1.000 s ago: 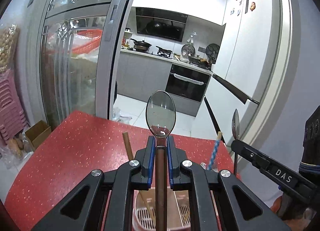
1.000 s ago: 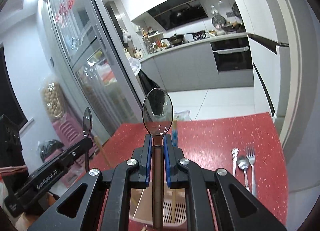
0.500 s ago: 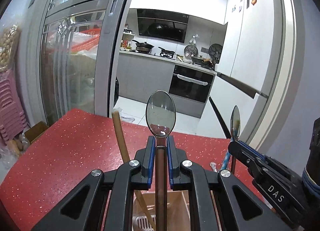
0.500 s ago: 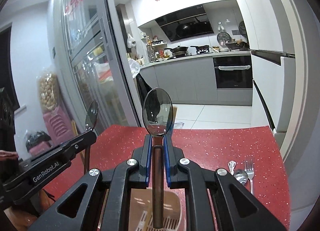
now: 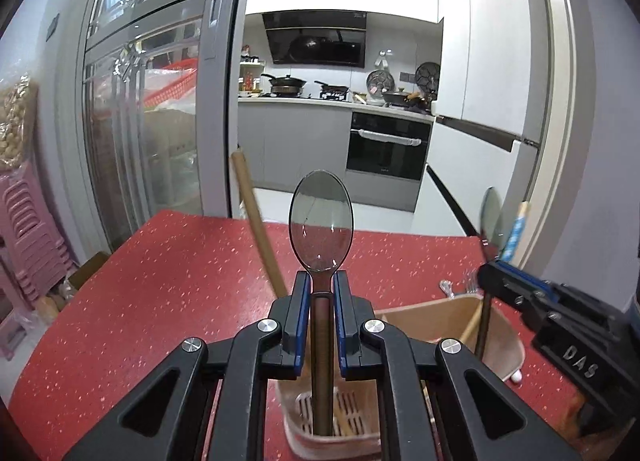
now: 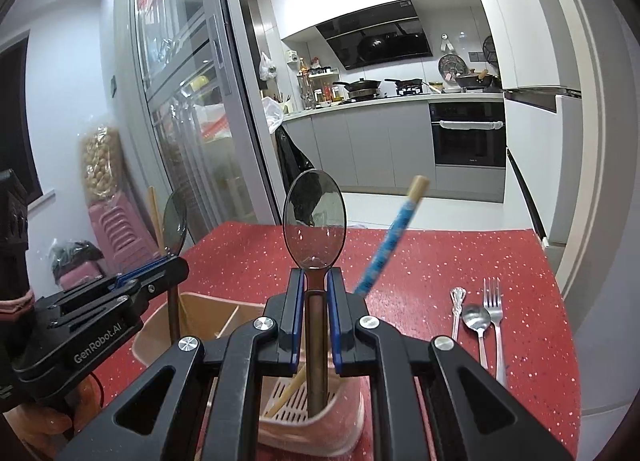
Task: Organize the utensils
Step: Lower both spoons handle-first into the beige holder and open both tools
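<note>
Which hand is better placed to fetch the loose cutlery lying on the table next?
Right, probably, once its spoon is released. The fork and small spoon lie just right of the right gripper; from the left gripper they sit beyond the holder.

"das" on right hand-held gripper (image 5: 498, 275) body; "genrobot.ai" on left hand-held gripper (image 6: 170, 261) body.

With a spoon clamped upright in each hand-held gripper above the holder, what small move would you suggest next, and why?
Probably lower both a little further, then open. The left hand-held gripper and right hand-held gripper each clamp a spoon whose handle already reaches into the pink utensil holder, above its slotted floor.
</note>
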`<state>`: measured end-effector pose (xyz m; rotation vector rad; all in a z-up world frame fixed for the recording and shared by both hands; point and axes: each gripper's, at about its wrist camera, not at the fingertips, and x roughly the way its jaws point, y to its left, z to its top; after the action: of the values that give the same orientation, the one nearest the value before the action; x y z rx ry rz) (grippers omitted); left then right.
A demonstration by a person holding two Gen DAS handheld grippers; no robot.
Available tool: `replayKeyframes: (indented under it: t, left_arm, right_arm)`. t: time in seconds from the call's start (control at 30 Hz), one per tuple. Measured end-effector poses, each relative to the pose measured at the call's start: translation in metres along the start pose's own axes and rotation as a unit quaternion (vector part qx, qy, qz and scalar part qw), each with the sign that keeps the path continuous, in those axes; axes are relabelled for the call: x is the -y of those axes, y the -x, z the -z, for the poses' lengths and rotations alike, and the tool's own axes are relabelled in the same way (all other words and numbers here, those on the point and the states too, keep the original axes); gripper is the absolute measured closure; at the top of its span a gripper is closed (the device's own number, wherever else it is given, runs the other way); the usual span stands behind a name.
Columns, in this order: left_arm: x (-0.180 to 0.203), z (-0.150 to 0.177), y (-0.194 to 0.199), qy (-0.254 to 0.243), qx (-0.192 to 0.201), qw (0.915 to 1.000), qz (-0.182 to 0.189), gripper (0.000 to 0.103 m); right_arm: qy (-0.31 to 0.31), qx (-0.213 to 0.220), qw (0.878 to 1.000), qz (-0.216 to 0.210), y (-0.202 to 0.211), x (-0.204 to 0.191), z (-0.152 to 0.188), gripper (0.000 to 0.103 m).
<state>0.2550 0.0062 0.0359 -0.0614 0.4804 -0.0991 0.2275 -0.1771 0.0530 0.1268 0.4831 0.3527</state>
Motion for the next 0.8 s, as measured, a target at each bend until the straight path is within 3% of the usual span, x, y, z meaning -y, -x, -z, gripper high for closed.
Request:
replayKeyframes:
  t: [0.43, 0.53, 0.6, 0.8]
  left_arm:
    - [-0.004, 0.011, 0.002, -0.010, -0.041, 0.9991, -0.009, 0.067]
    - [-0.006, 0.012, 0.002, -0.010, -0.047, 0.9988, -0.004, 0.067]
    - [-0.005, 0.013, 0.001, -0.012, -0.053, 0.9985, -0.001, 0.067]
    - [-0.006, 0.012, 0.003, -0.007, -0.061, 0.9981, 0.002, 0.067]
  right_arm:
    - [-0.007, -0.051, 0.999, -0.018, 0.003, 0.002, 0.007, 0.090]
    - [-0.014, -0.054, 0.998, -0.025, 0.008, 0.000, 0.007, 0.084]
    - [-0.017, -0.053, 0.998, -0.026, 0.013, 0.000, 0.007, 0.073]
    - [-0.026, -0.049, 0.998, -0.032, 0.030, 0.000, 0.007, 0.067]
